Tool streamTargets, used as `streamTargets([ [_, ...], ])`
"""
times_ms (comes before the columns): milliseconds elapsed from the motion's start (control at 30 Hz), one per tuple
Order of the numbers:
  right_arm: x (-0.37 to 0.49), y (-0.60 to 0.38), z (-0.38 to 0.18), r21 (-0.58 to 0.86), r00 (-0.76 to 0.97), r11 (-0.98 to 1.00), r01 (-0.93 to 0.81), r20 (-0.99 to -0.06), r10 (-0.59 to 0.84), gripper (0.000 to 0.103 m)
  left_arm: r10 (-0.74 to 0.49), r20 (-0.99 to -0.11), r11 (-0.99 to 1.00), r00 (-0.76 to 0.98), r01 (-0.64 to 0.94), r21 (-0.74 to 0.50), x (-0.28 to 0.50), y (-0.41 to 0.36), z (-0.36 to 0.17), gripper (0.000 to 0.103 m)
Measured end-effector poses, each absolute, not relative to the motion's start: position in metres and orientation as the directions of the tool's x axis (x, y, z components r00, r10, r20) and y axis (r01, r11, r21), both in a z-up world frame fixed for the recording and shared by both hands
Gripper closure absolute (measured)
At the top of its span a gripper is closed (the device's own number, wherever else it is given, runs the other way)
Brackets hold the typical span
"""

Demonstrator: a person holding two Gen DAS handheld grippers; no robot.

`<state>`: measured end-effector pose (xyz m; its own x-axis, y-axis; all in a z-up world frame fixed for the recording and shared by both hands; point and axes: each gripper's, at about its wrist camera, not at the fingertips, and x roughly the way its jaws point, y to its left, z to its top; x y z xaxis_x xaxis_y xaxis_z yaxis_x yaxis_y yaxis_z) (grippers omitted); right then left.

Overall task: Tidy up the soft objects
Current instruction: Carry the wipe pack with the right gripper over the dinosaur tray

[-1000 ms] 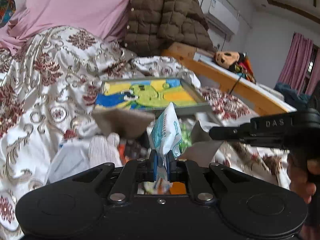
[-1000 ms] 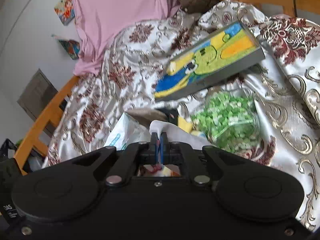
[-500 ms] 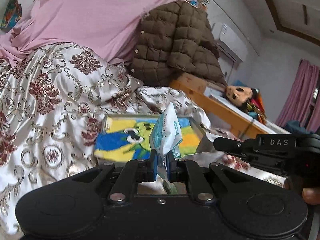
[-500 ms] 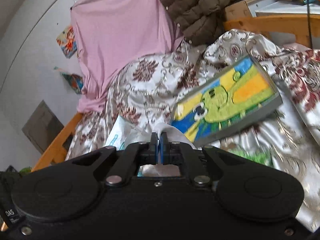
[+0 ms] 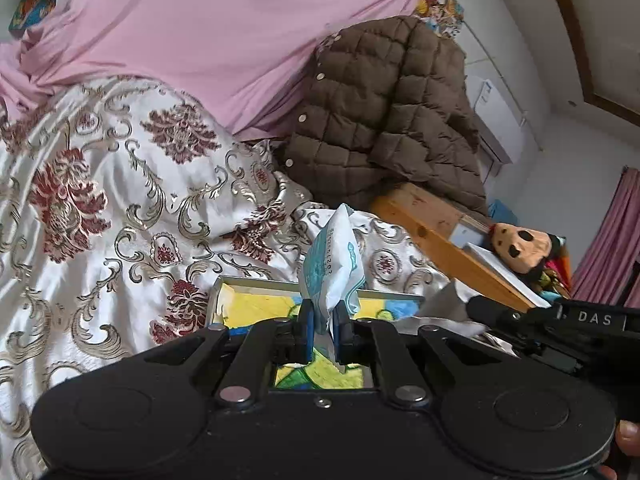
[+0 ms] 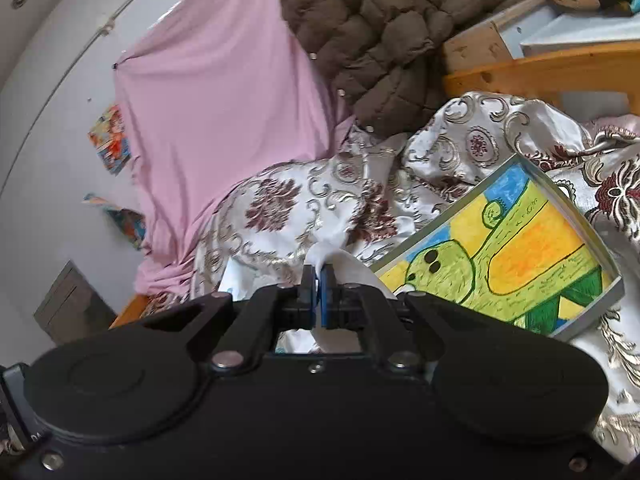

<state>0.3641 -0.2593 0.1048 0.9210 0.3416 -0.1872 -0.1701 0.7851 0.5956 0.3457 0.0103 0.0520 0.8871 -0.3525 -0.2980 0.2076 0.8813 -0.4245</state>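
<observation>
the left gripper (image 5: 323, 330) is clamped narrowly on a soft white-and-teal tissue pack (image 5: 333, 264), which stands up from the blue pads toward twelve o'clock, above the patterned bedspread (image 5: 120, 208). the right gripper (image 6: 319, 300) is pressed fully together on a thin fold of white cloth (image 6: 340, 258); in the left wrist view that same gripper comes in from three o'clock with the cloth trailing off its tip.

the likeliest trouble is the pack: it is pinched only by its lower edge, so its slack body could slide out if the hand swings or tips. the cloth is caught by a mere corner, and it could snag on the painted canvas (image 6: 508, 256) that lies just beyond both grippers, at about two o'clock in the right wrist view. dropping either soft thing back onto the crumpled bedspread would leave it hard to regrip.

no box, basket or bin shows in either view. the canvas has a raised grey rim like a shallow tray, but nothing lies in it. a brown quilted jacket (image 5: 384, 112) hangs at one o'clock, over a pink sheet (image 5: 208, 28).
</observation>
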Motion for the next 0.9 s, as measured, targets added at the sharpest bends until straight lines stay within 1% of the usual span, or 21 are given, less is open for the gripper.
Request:
streamTargets([
  [100,0.388,-0.259,0.089,0.602,0.924,0.786,-0.142,-0.204,0.323,0.103,-0.356,-0.322,0.875,0.877,0.192,-0.445,0.366,0.016,0.037,0.094],
  [167,0.404,-0.259,0.078,0.610,0.924,0.784,-0.120,-0.219,0.312,0.103,-0.362,-0.354,0.871,0.862,0.178,-0.459,0.377,0.020,0.022,0.094],
  [333,0.431,-0.255,0.045,0.601,0.914,0.797,-0.058,-0.289,0.285,0.103,-0.355,-0.464,0.882,0.812,0.126,-0.455,0.393,0.021,-0.013,0.094],
  [600,0.460,-0.235,-0.001,0.546,0.850,0.838,0.013,-0.448,0.278,0.103,-0.350,-0.579,0.889,0.737,0.067,-0.453,0.407,0.022,-0.045,0.093],
  [700,0.460,-0.231,-0.014,0.525,0.824,0.850,0.040,-0.498,0.269,0.103,-0.354,-0.591,0.883,0.725,0.051,-0.466,0.410,0.025,-0.050,0.092],
  [767,0.460,-0.228,-0.023,0.515,0.807,0.855,0.063,-0.530,0.260,0.101,-0.352,-0.610,0.884,0.710,0.039,-0.465,0.412,0.025,-0.054,0.092],
  [867,0.458,-0.228,-0.030,0.506,0.796,0.859,0.086,-0.553,0.246,0.098,-0.345,-0.626,0.889,0.699,0.029,-0.458,0.413,0.025,-0.057,0.086],
  [900,0.461,-0.228,-0.033,0.500,0.795,0.861,0.090,-0.557,0.240,0.095,-0.345,-0.626,0.888,0.699,0.028,-0.459,0.413,0.025,-0.057,0.084],
])
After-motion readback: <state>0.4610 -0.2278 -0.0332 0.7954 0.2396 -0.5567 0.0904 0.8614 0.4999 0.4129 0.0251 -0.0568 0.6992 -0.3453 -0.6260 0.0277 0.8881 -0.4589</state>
